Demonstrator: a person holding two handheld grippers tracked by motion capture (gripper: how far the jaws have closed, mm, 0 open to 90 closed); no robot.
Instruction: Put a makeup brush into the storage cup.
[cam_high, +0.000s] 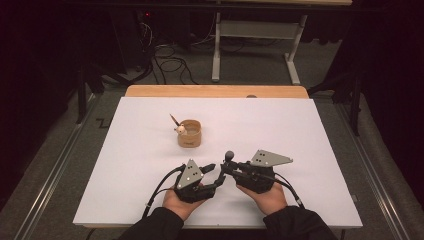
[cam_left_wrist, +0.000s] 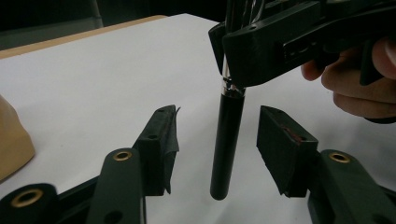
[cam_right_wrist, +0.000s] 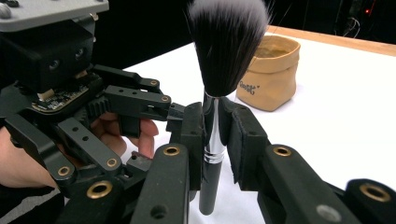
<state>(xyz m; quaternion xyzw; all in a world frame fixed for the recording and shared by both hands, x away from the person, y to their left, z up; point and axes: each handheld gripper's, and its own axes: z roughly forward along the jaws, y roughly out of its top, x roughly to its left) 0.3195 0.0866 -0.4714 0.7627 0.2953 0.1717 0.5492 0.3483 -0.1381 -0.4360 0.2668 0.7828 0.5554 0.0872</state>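
Right hand-held gripper (cam_right_wrist: 211, 130) clamps a makeup brush (cam_right_wrist: 219, 70) upright by its silver collar; left hand-held gripper (cam_left_wrist: 217, 140) stands released, pads either side of the black handle, not touching.

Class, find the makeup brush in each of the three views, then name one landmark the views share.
High view: brush lower centre, upright in the right gripper.
Left gripper view: black handle centre, between open jaws.
Right gripper view: centre, bristles up, ferrule clamped.
Shared landmark: tan pot.
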